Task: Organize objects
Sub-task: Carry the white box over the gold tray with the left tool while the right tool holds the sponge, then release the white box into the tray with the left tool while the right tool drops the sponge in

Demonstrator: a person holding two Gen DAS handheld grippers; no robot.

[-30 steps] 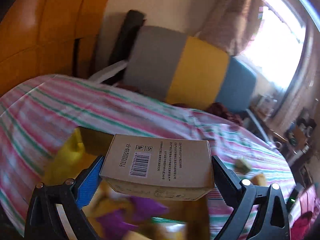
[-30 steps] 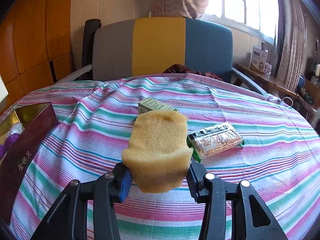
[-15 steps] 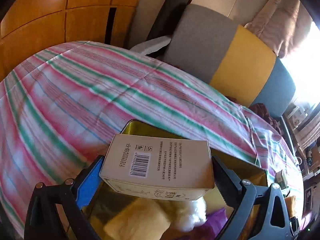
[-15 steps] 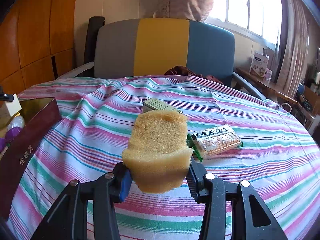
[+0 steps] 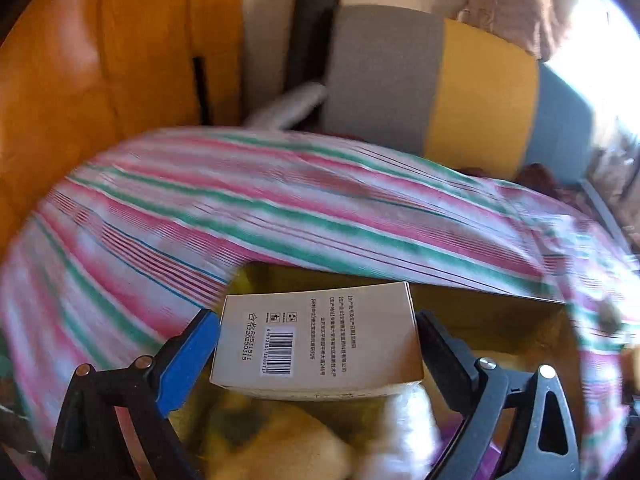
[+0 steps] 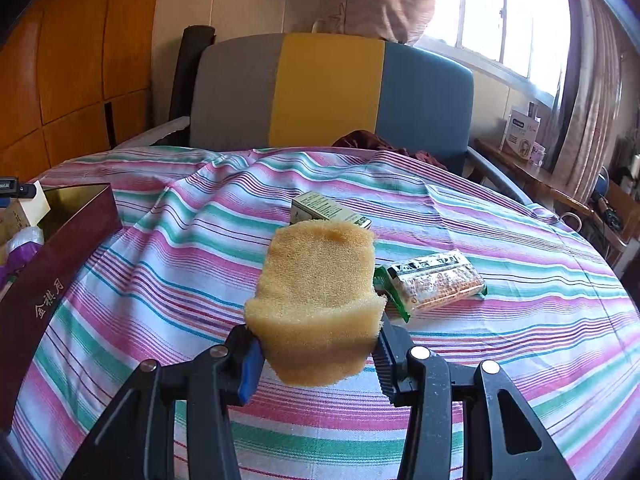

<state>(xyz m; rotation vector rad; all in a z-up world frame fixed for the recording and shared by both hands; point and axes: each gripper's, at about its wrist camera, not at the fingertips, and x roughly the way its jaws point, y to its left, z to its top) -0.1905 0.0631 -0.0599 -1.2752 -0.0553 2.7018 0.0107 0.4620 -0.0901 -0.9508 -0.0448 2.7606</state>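
Note:
My left gripper (image 5: 318, 340) is shut on a beige carton (image 5: 320, 340) with a barcode and holds it over an open gold-lined box (image 5: 480, 312) that has yellow, white and purple things inside. That box shows at the left of the right wrist view as a dark red box (image 6: 48, 280) with gold characters, with the carton (image 6: 24, 212) above it. My right gripper (image 6: 316, 344) is shut on a yellow sponge (image 6: 320, 296), held above the striped tablecloth (image 6: 500, 360).
A small green carton (image 6: 324, 210) and a snack packet (image 6: 432, 280) lie on the cloth beyond the sponge. A grey, yellow and blue chair (image 6: 328, 92) stands behind the table. A side shelf with a box (image 6: 520, 136) is at the right under the window.
My left gripper has swung with the carton over the open box, and its view is now blurred by motion. My right gripper has held the sponge almost still.

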